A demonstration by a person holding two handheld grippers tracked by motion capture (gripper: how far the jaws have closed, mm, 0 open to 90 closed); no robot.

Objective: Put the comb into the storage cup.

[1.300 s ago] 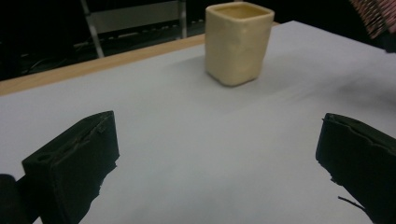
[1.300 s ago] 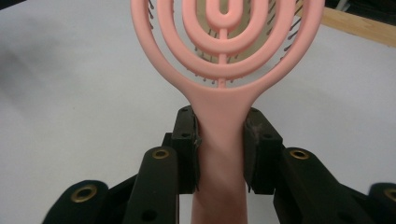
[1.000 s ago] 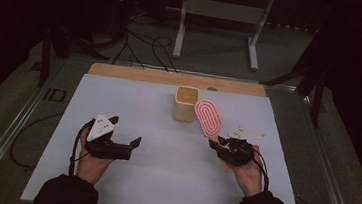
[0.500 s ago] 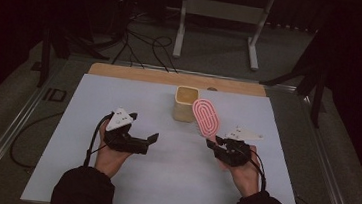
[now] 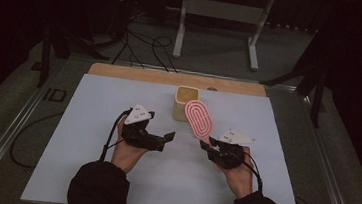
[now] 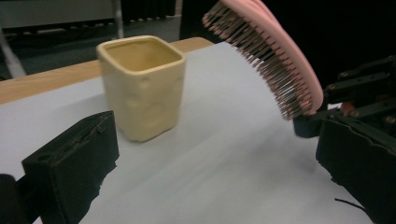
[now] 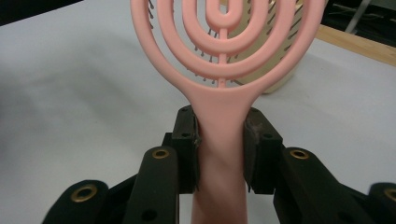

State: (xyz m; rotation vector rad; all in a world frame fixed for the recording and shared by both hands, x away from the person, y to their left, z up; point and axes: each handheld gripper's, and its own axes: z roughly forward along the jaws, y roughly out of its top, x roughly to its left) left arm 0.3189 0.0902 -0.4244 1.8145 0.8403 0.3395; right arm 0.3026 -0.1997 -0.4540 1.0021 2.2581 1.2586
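A pink hairbrush (image 5: 198, 119) with looped ribs and dark bristles (image 6: 261, 70) is held off the table by its handle (image 7: 219, 140), its head raised towards a cream square cup (image 5: 185, 103). My right gripper (image 5: 209, 147) is shut on that handle, one pad on each side. The cup (image 6: 142, 86) stands upright and looks hollow inside, at the middle of the white mat (image 5: 93, 103). My left gripper (image 5: 169, 137) is open, with nothing between its jaws, just left of the brush and in front of the cup. In the left gripper view the other gripper (image 6: 359, 93) shows at the right edge.
A wooden strip (image 5: 136, 73) runs along the mat's far edge. Beyond the table stand a grey metal frame (image 5: 217, 15) and loose cables (image 5: 139, 40) on the floor. Both of the person's dark sleeves (image 5: 95, 189) enter from the near edge.
My left gripper has moved right and forward towards the cup and the brush. The right gripper has kept its hold, and the brush head has shifted slightly left.
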